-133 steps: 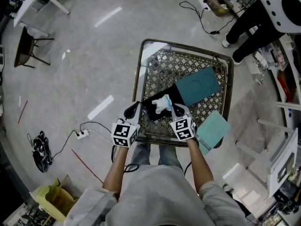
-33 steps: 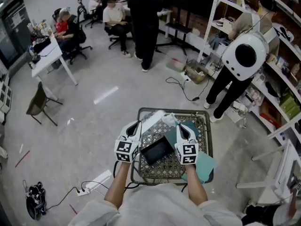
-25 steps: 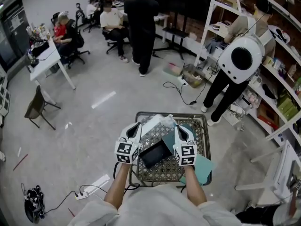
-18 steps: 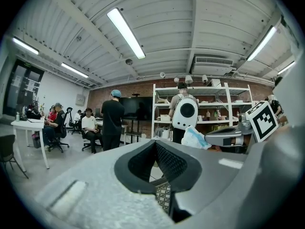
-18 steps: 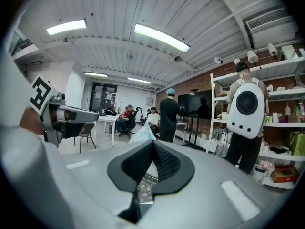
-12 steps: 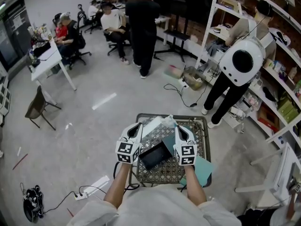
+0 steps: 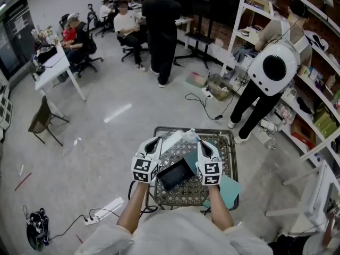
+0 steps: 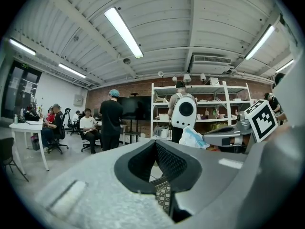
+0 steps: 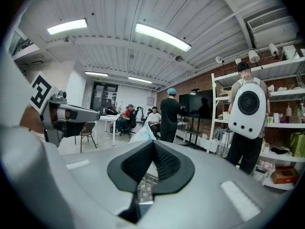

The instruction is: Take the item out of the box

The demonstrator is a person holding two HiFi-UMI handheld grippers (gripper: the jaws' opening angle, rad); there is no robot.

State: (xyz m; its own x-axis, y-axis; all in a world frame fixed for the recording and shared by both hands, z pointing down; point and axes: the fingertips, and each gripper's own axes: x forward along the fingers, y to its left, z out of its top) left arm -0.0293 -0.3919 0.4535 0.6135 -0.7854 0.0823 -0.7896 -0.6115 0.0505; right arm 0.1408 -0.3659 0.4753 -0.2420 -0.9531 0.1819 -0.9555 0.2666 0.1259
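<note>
Busy workshop, mesh tabletop (image 7: pixel 187 190) below. Right gripper (image 7: pixel 202 144) appears to pinch the wrapped item (image 7: pixel 190 136) in its fingers, just beyond the black box (image 7: pixel 176 174). Left gripper (image 7: pixel 154 141), fingers together, holds nothing.

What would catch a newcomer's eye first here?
Low centre, the left gripper and right gripper hover over a mesh table; the right one seems to pinch a white-and-blue bag beyond the black box. At upper right stands a person with a round white backpack.
</note>
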